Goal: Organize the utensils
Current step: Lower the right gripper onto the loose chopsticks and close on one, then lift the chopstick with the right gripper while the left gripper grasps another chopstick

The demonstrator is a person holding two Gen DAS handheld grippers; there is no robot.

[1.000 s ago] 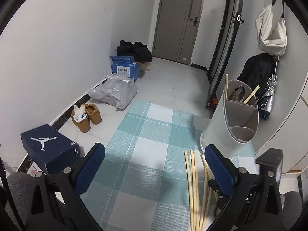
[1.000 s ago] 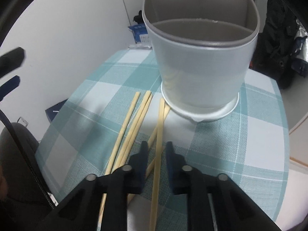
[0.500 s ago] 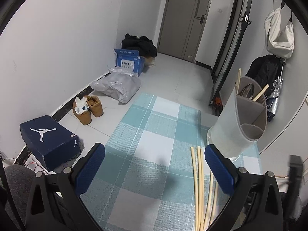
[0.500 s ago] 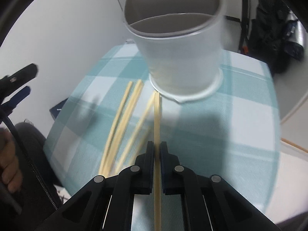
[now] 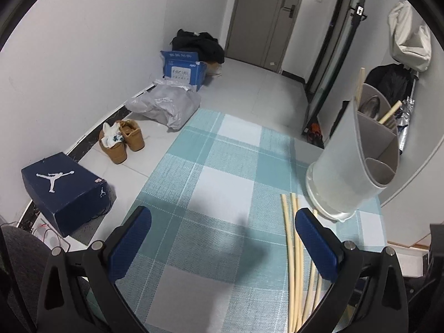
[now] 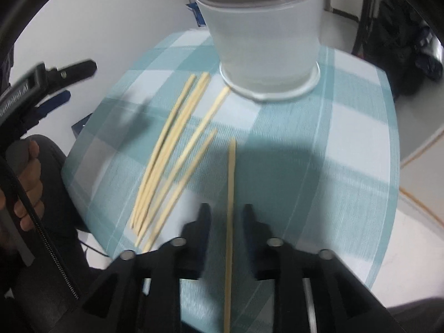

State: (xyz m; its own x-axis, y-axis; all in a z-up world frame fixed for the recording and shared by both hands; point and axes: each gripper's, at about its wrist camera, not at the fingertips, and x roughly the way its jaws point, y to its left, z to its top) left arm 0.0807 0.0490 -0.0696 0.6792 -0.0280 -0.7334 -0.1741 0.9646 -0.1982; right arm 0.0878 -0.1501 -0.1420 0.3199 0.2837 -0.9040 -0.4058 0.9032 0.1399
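A grey divided utensil holder (image 6: 263,36) stands on a teal checked tablecloth (image 6: 319,152); it also shows in the left wrist view (image 5: 352,166), with chopsticks and a spoon in its far compartments. Several wooden chopsticks (image 6: 177,149) lie loose in front of it, also seen in the left wrist view (image 5: 294,252). My right gripper (image 6: 226,219) is open, with a single chopstick (image 6: 230,194) lying between its parted jaws, apart from both fingers. My left gripper (image 5: 222,238) is open and empty above the cloth, left of the chopsticks.
On the floor to the left are a blue shoe box (image 5: 63,188), brown shoes (image 5: 122,141), a grey bag (image 5: 166,105) and a blue carton (image 5: 183,69). The table edge runs on the right (image 6: 394,166). A hand holds the left gripper (image 6: 25,183).
My right gripper, shut on one chopstick half a second ago, has opened and pulled back from the holder. The left gripper rose slightly.
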